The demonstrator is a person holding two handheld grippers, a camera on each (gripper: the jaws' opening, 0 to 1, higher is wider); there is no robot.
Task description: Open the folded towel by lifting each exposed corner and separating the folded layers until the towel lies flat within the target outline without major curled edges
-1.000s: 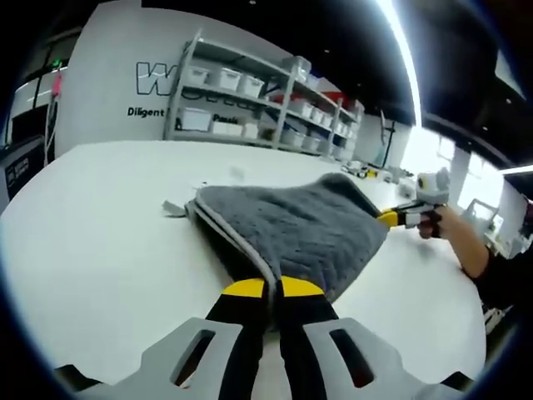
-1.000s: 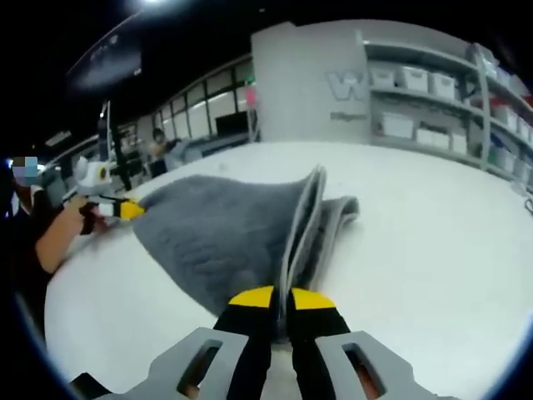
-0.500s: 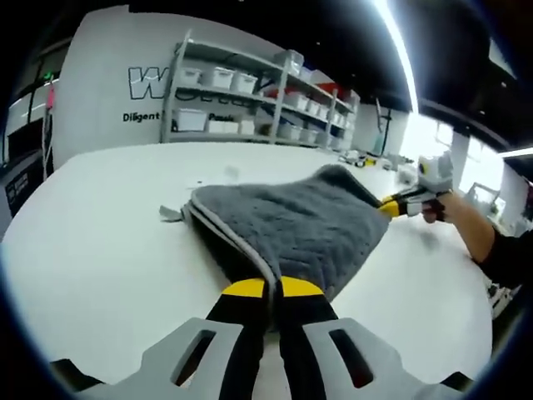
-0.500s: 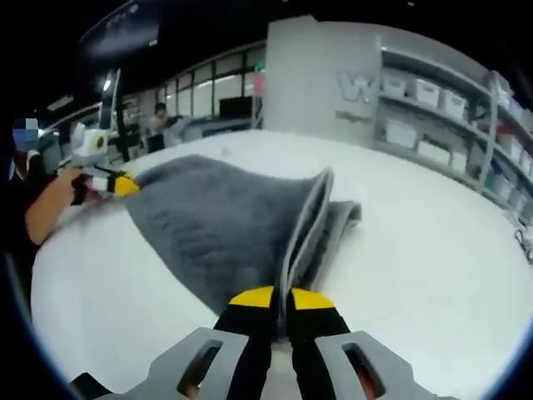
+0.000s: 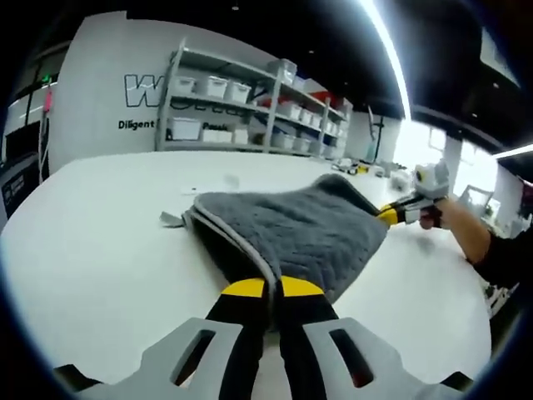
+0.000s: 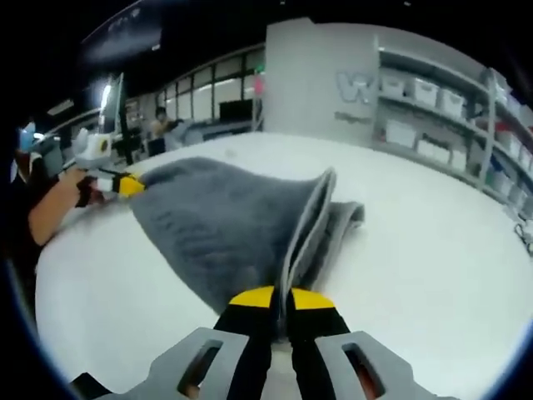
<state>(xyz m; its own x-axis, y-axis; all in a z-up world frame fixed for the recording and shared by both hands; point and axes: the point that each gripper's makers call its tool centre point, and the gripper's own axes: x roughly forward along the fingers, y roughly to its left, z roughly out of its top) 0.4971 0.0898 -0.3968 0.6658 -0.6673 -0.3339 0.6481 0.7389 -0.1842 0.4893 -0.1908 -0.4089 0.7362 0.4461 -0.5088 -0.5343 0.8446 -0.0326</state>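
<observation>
Task is partway through. The left gripper (image 5: 273,287) is clenching one corner of the grey towel (image 5: 291,229), its yellow-tipped jaws closed on the pale hemmed edge right at their tips. The right gripper (image 6: 281,297) is likewise clamping another corner, the hem rising straight out from between its tips. In the left gripper view the right gripper is showing beyond the towel's far side, up and to the right of the fingers, held by a hand (image 5: 445,215); in the right gripper view the left gripper is showing up and to the left of the fingers.

The top layer is being stretched between the two grippers and is hanging lifted, while a folded lower layer (image 6: 337,229) is lying on the white table (image 6: 433,275) just beyond and to the right of the right fingers. By my judgement the layers are separating but the towel is not yet flat; spreading, lowering and smoothing are left. No target outline is discernible on the table.

Against the earlier pictures, both grips are holding unchanged. The cloth's span is looking much the same, and the background is shifting slightly, which is camera movement
</observation>
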